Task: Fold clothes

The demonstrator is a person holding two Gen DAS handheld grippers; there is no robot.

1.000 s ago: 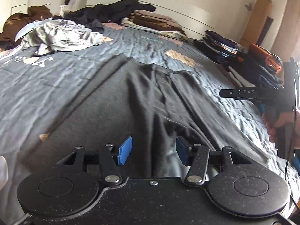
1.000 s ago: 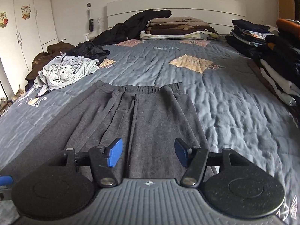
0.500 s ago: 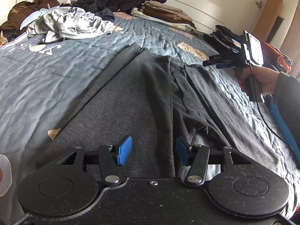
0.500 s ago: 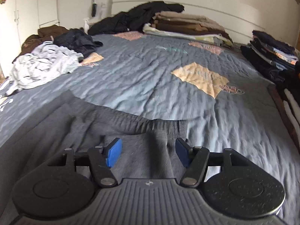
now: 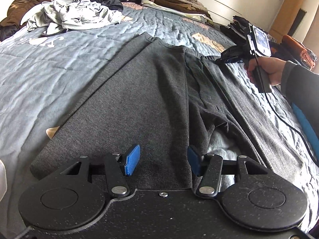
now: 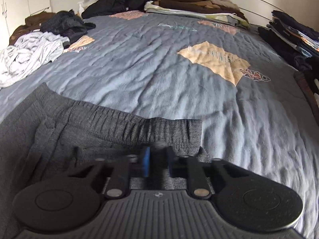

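Through my left wrist camera, my left gripper (image 5: 162,163) hangs with its jaws apart over the leg end of the dark grey sweatpants (image 5: 139,103), which lie flat on the blue-grey quilt (image 5: 49,75) ahead.

Through my right wrist camera, my right gripper (image 6: 158,159) has just been closing — its blue pads (image 6: 146,158) pinch a fold of the sweatpants just below the ribbed waistband (image 6: 127,119).

dark grey trousers (image 5: 151,107), flat on bed (image 5: 49,75)

No legible text on anything.
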